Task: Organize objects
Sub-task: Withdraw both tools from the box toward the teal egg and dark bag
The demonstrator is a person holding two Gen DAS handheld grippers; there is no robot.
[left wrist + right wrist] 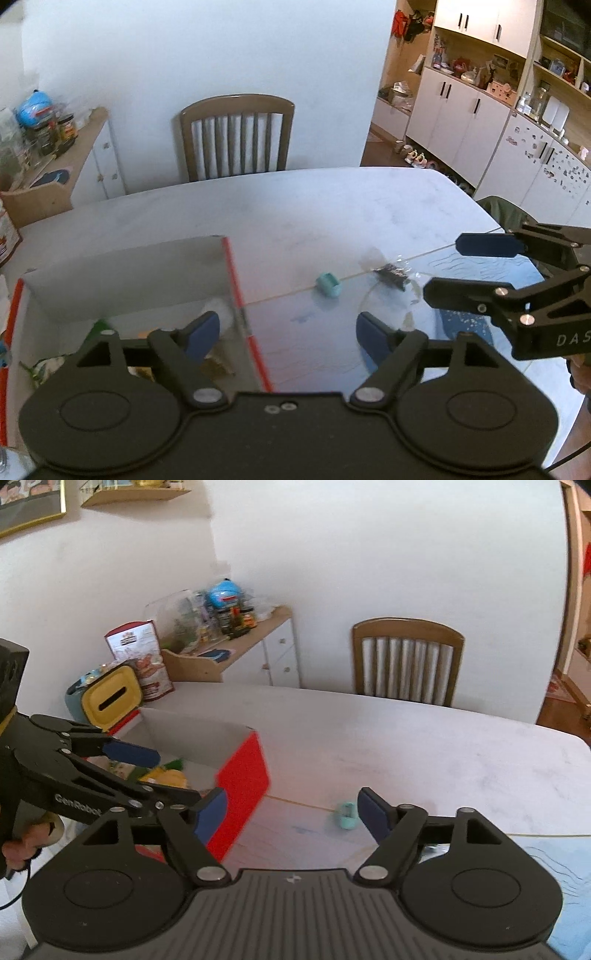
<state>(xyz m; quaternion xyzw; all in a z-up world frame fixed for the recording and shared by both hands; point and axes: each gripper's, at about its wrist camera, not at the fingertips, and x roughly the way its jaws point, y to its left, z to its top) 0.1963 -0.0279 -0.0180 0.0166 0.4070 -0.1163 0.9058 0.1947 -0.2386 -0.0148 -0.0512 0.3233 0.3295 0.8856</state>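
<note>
A white cardboard box with red sides (231, 280) (243, 775) stands on the left of the table and holds several small items, yellow and green ones (166, 775) among them. A small teal object (328, 285) (345, 816) lies on the table just right of the box. Beside it rests a black object in clear wrapping (391, 275). My left gripper (288, 332) (173, 775) is open and empty, straddling the box's right wall. My right gripper (291, 812) (443, 269) is open and empty, just short of the teal object.
A wooden chair (236, 136) stands at the table's far side. A low cabinet (236, 653) with jars sits at the left. Near the box are a yellow-lidded container (110, 698) and a snack bag (144, 661). A blue patterned mat (480, 266) covers the table's right.
</note>
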